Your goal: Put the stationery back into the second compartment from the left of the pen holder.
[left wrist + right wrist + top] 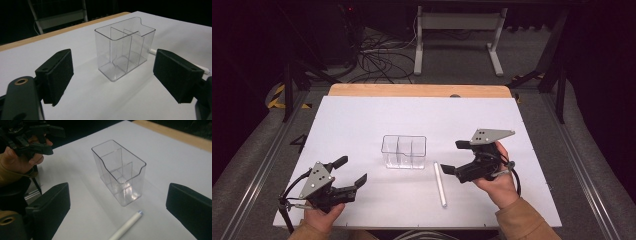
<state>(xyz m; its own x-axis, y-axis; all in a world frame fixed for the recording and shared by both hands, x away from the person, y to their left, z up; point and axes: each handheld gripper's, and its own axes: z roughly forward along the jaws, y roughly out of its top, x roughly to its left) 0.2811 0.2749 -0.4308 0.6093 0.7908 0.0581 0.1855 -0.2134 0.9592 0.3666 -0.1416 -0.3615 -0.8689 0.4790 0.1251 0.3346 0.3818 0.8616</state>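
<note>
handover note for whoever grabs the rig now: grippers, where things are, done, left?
Left gripper: open, holding nothing, near the table's front left.
Right gripper: open, holding nothing, just right of the white stick.
Clear divided container: upright mid-table, compartments look empty.
White stick: flat on the table, right of the container, apart from it.
Done: nothing visible.
Left: likely pick up the stick and drop it in a compartment.

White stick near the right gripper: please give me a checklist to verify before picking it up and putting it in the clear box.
1. Right gripper open, holding nothing: ok.
2. White stick lies flat on the table, free of other things: ok.
3. Clear box upright, compartments empty: ok.
4. Left gripper open, apart from the box: ok.
5. Stick fits a compartment: cannot tell.
</note>
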